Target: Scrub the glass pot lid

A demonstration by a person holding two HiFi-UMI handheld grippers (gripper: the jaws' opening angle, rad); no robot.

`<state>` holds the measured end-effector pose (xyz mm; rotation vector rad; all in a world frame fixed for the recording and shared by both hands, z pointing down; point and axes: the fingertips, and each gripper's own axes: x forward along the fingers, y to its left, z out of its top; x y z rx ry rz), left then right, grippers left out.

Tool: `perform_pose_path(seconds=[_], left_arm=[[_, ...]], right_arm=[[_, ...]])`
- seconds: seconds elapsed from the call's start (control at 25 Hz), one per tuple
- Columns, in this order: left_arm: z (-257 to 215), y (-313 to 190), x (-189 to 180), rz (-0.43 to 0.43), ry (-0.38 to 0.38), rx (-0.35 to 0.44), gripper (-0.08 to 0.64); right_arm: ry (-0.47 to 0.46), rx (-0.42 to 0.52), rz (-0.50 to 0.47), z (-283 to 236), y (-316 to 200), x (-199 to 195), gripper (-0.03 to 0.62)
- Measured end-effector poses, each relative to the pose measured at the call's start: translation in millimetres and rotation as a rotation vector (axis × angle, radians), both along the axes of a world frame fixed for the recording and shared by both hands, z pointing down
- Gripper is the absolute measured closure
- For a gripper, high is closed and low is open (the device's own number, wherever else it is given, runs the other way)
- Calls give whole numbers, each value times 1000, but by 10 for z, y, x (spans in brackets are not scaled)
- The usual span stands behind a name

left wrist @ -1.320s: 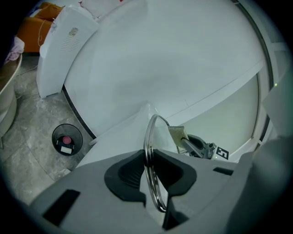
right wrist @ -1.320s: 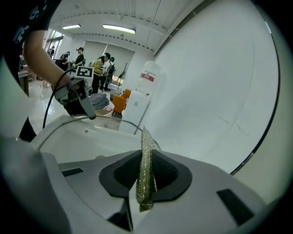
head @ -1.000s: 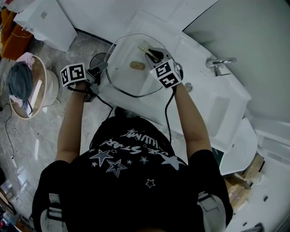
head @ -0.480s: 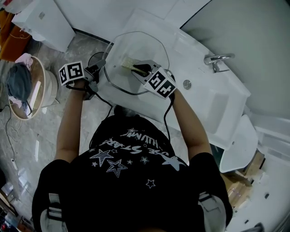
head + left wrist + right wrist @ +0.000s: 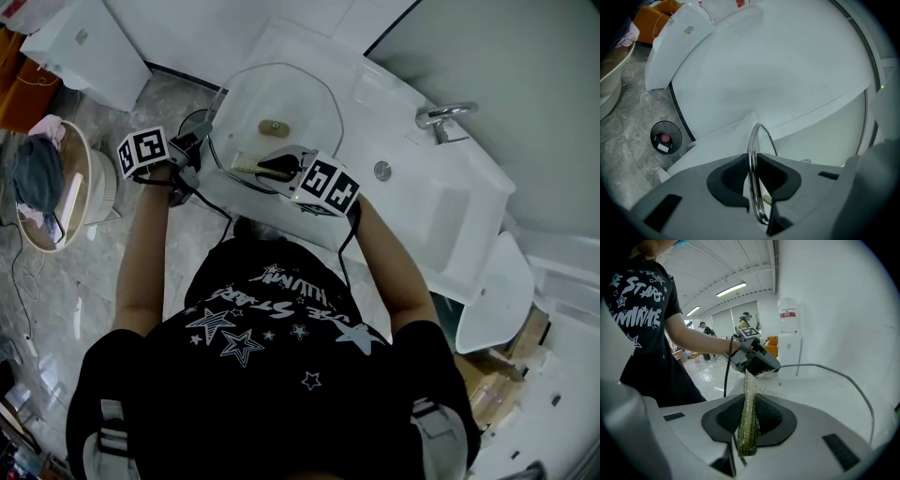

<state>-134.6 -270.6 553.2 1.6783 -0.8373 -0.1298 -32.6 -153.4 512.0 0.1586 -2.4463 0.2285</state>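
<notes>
My right claw [image 5: 269, 167], clamped on the scouring pad [image 5: 749, 423], has swept from the glass lid's [image 5: 305, 98] 1 o'clock to its 6 o'clock edge. My left claw [image 5: 753, 183] stays pinched on the rim at 9 o'clock. One pass is done, and I judge more remain.

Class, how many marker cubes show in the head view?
2. One cube sits on the left gripper at the glass pot lid's left rim; the other on the right gripper over its near edge. None looks hidden.
</notes>
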Motion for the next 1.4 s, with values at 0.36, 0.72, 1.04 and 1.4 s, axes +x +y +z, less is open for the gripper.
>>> perform_pose_path(seconds=[0.36,0.72,1.04,1.4], left_arm=[[1,14,-2,-23,2,-7,494],[17,34,-5,-30,13,-20,494],[17,35,0,-33,20,-22,494],[27,39,6,-37,25,-25,494]], right_arm=[[-46,-98,-56,-100,260,-3,525],[-151,-102,73,-306,-24,154,526],[-104,90,178,-450,-556,345,526],[-3,314,309,-465,-1354,527,526]])
